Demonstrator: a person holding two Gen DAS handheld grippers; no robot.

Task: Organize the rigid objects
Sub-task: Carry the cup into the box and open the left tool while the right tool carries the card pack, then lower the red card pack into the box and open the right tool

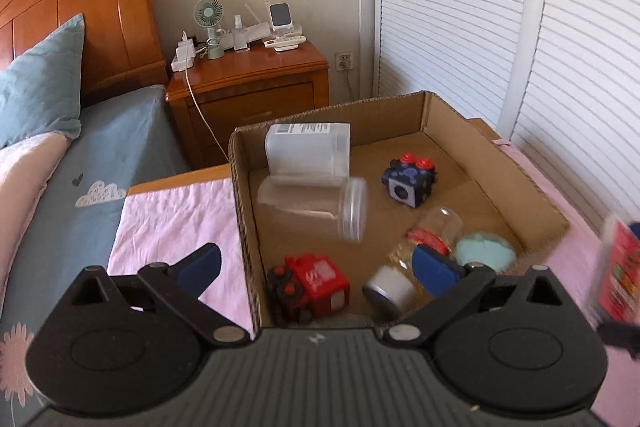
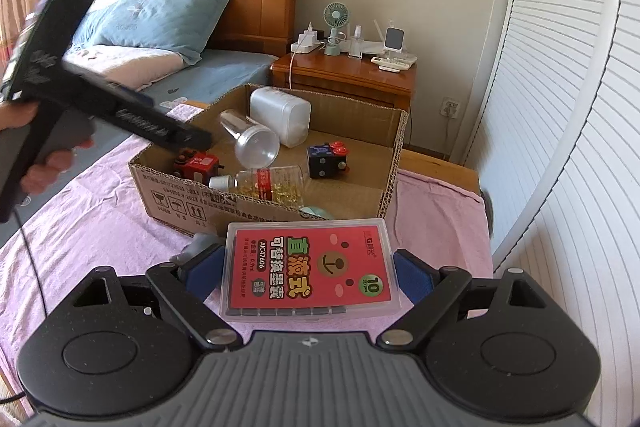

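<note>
Left gripper (image 1: 316, 267), right gripper (image 2: 308, 267): black linkages, blue pads, silver pivot screws, ribbed grey base.

Cardboard box (image 1: 496, 163) – plain brown, black print on outer wall. Toy cube (image 1: 316, 285) red with black knobs; second cube (image 1: 408, 183) dark blue, red buttons. Clear jar (image 1: 316, 211) colourless; frosted white container (image 1: 308, 151). Flat case (image 2: 308, 267) – red label, green and yellow characters. Fingers (image 2: 412, 277) blue-padded. Bed cover (image 1: 176, 219) pale pink; pillow (image 1: 40, 83) teal.

A pink blanket (image 2: 100, 227) covers the bed (image 2: 224, 75). A cardboard box (image 2: 256, 205) sits right on the blanket.
</note>
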